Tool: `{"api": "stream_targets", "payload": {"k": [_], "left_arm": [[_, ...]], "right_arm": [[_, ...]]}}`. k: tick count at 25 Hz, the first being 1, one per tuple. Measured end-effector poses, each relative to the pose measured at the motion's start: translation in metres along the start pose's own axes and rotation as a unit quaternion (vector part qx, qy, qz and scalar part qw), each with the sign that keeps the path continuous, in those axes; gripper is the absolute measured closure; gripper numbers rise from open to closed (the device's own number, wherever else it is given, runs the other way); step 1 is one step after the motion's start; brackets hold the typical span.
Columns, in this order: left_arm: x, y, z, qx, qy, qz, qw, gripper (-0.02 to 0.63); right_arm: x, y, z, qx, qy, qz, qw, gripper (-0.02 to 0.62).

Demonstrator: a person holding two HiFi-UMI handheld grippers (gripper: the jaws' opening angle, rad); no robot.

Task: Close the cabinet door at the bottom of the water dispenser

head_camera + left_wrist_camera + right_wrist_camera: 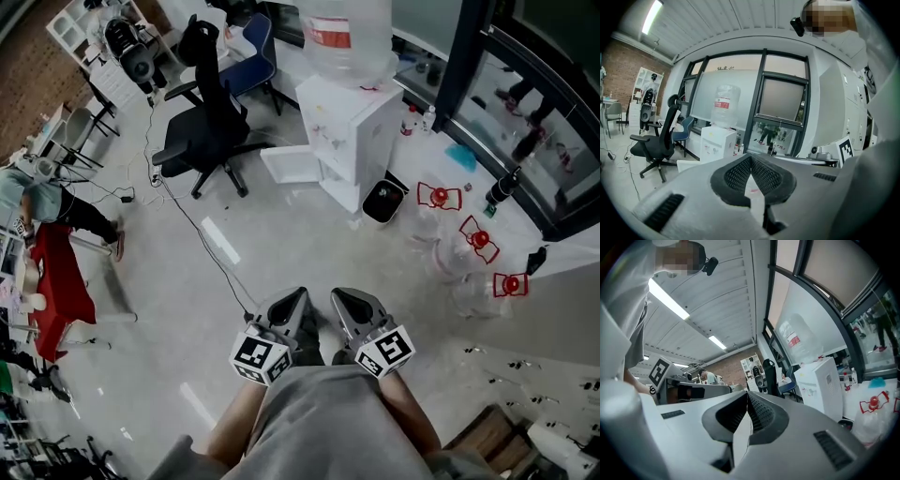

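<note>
The white water dispenser (349, 131) stands across the floor with a large clear bottle (345, 37) on top. Its bottom cabinet door (289, 164) hangs open, swung out to the left. Both grippers are held close to my body, far from the dispenser. My left gripper (298, 298) and right gripper (339, 298) sit side by side, each shut with nothing between the pads. In the left gripper view the dispenser (717, 143) and its open door (690, 165) show beyond the shut left gripper (751, 157). The right gripper view has the dispenser (824, 385) at the right of the shut right gripper (747, 393).
A black office chair (208, 127) and a blue chair (253, 56) stand left of the dispenser. A black bin (382, 200) sits at its right foot. Empty bottles with red handles (473, 239) lie at the right. A cable (202, 234) runs across the floor.
</note>
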State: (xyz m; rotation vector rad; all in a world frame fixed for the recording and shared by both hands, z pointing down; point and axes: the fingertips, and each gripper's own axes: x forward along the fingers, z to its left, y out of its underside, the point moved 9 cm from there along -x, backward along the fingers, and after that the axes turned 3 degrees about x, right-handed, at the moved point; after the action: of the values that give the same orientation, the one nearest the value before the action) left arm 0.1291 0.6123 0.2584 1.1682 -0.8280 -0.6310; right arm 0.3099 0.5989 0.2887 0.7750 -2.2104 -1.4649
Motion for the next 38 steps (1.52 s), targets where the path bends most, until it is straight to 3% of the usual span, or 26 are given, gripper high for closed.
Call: {"api": "stream_targets", "payload": {"k": [20,30,38], "left_arm": [[0.062,-0.04,0.199,-0.021,0.061,-0.004,0.9979,0.597],[0.075,-0.039,0.258,-0.051,0.071,0.001,0.9962,0.597],[0.117,-0.035,0.285,-0.063,0.062,0.021,0.9959,0.597]], "right_arm": [[0.188,-0.022,-0.036,-0.008,0.085,-0.002,0.996,0.584],[0.236,-0.024,-0.045,-0.022,0.111,0.019,0.993,0.584],[0.276,-0.027,-0.091,-0.002,0.111,0.037,0.993,0.584]]}}
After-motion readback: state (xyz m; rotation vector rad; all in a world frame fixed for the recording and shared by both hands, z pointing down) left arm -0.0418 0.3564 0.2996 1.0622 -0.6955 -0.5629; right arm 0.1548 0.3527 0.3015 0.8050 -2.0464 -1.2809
